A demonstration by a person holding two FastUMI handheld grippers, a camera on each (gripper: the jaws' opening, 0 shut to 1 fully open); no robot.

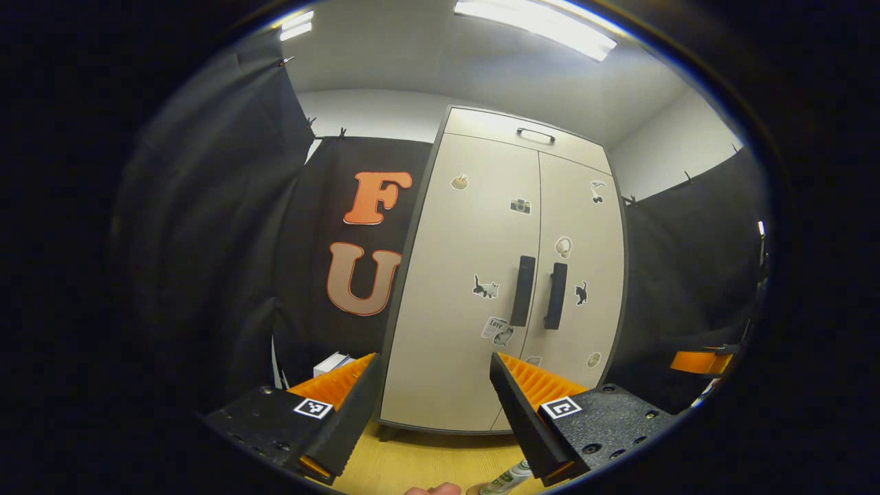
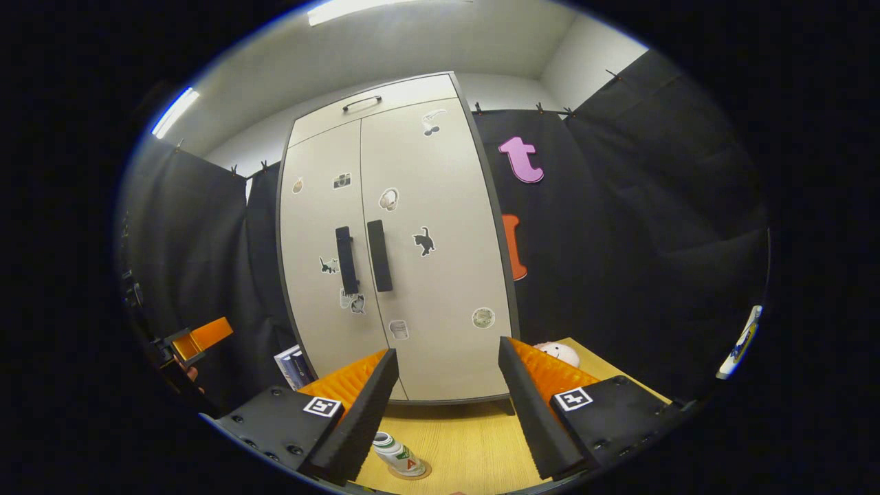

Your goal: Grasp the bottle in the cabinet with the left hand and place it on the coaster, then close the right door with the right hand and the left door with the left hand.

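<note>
Two flat beige doors of the tall cabinet (image 2: 385, 240) sit flush, each with a black vertical bar handle: left door (image 2: 322, 254), right door (image 2: 433, 247). The small white plastic bottle with a green-marked label (image 2: 397, 455) stands on the round brown coaster (image 2: 421, 473) on the yellow wooden worktop (image 2: 467, 440), in front of the cabinet. The left gripper (image 1: 434, 402) is spread wide, gripping nothing. The right gripper (image 2: 447, 395) is likewise spread and empty. A white rounded object (image 2: 558, 353) rests at the worktop's far right.
</note>
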